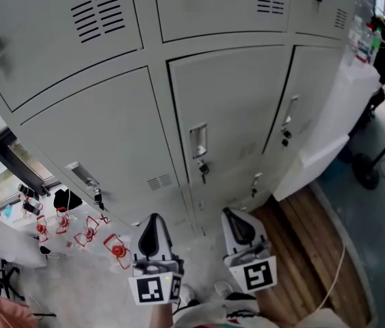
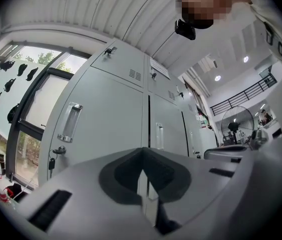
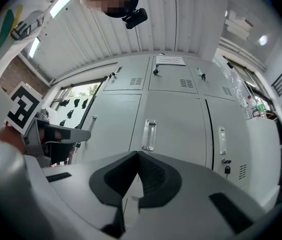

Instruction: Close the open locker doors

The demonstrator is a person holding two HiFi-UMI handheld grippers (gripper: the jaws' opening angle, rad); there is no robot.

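A bank of grey lockers (image 1: 110, 135) fills the head view, in two rows. The lower middle door (image 1: 233, 94) carries a recessed handle (image 1: 197, 141) with keys hanging under it. The door to its right (image 1: 308, 87) is set off by a dark gap; I cannot tell whether it stands ajar. My left gripper (image 1: 153, 219) and right gripper (image 1: 230, 212) hang side by side low in front of the lockers, apart from them. Both are shut with nothing between the pads, as seen on the left gripper (image 2: 142, 154) and the right gripper (image 3: 136, 156).
A white cabinet (image 1: 346, 108) stands against the lockers' right end, with a fan's round base (image 1: 366, 171) beyond it. A strip of wooden flooring (image 1: 308, 251) runs below the right doors. Red-and-white items (image 1: 89, 236) lie on the floor at left, near a dark window frame (image 1: 1, 149).
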